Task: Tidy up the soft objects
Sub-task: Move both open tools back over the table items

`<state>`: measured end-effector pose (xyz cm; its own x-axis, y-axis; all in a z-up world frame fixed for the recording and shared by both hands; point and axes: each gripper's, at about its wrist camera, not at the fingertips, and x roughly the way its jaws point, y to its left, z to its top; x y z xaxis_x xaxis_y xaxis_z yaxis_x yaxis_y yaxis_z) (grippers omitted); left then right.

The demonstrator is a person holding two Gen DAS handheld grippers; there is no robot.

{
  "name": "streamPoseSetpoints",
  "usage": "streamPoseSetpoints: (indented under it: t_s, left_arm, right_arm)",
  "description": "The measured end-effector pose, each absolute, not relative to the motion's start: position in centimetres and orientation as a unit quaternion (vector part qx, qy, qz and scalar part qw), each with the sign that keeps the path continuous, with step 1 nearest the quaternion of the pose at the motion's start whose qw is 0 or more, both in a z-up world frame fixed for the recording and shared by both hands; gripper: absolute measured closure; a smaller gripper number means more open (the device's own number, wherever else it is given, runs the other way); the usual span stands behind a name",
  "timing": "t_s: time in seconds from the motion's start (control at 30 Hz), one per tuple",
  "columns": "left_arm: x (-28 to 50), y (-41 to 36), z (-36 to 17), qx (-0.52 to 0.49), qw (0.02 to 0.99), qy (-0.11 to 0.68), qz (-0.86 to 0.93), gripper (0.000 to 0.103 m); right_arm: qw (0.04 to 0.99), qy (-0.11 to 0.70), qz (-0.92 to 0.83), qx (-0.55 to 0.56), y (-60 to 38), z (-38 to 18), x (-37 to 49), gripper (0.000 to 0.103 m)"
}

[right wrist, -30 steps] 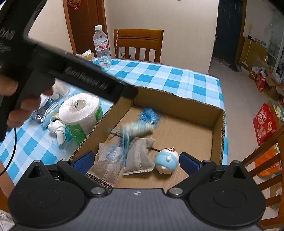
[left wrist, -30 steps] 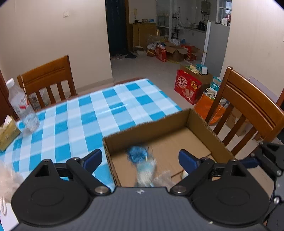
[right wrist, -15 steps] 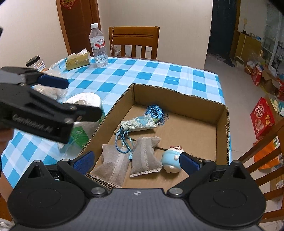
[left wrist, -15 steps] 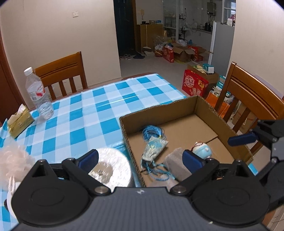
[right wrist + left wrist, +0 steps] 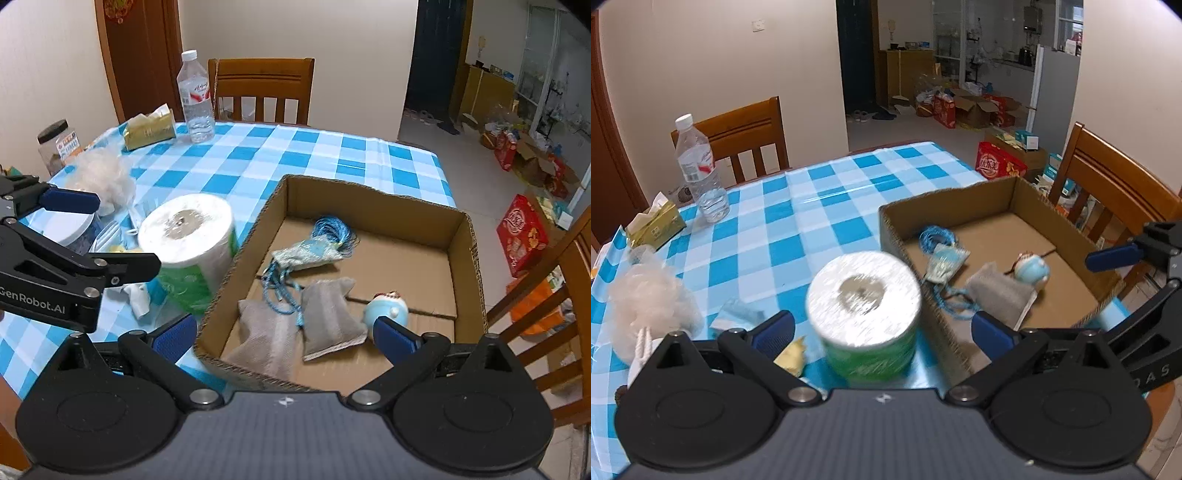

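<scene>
A cardboard box [image 5: 369,206] sits on the checked table. Inside it lie two grey pouches [image 5: 269,332] [image 5: 328,314], a pale blue sachet with a blue tassel cord [image 5: 306,254] and a round blue toy [image 5: 386,310]. My right gripper [image 5: 284,338] hangs open over the box's near wall, holding nothing. My left gripper [image 5: 884,332] is open and empty, left of the box, with a wrapped toilet paper roll [image 5: 864,295] just ahead of its fingers and untouched. A fluffy white bath pouf [image 5: 650,295] lies further left.
A water bottle [image 5: 701,170] and a yellow tissue pack [image 5: 653,225] stand at the table's far left, a jar [image 5: 59,144] at the left edge. Small packets and a white lid [image 5: 74,229] crowd beside the roll. Wooden chairs [image 5: 1115,192] stand around the table.
The tasselled sachet dropped from my left gripper into the box. My left gripper then drew back to the left, from over the box to the toilet roll. The right gripper shifted slightly.
</scene>
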<state>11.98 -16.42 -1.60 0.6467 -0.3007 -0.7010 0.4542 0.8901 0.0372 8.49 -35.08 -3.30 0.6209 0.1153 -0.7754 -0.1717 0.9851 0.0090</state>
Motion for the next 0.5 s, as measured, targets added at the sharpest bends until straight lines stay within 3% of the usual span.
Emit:
streamPoseSetpoints:
  t_s: [0.5]
  left_arm:
    - [10.7, -4.9, -3.1, 0.135, 0.892, 0.374, -0.217, 0.002]
  right_arm:
    - [0.895, 0.444, 0.041, -0.024, -24.6, -3.3, 7.1, 0.0]
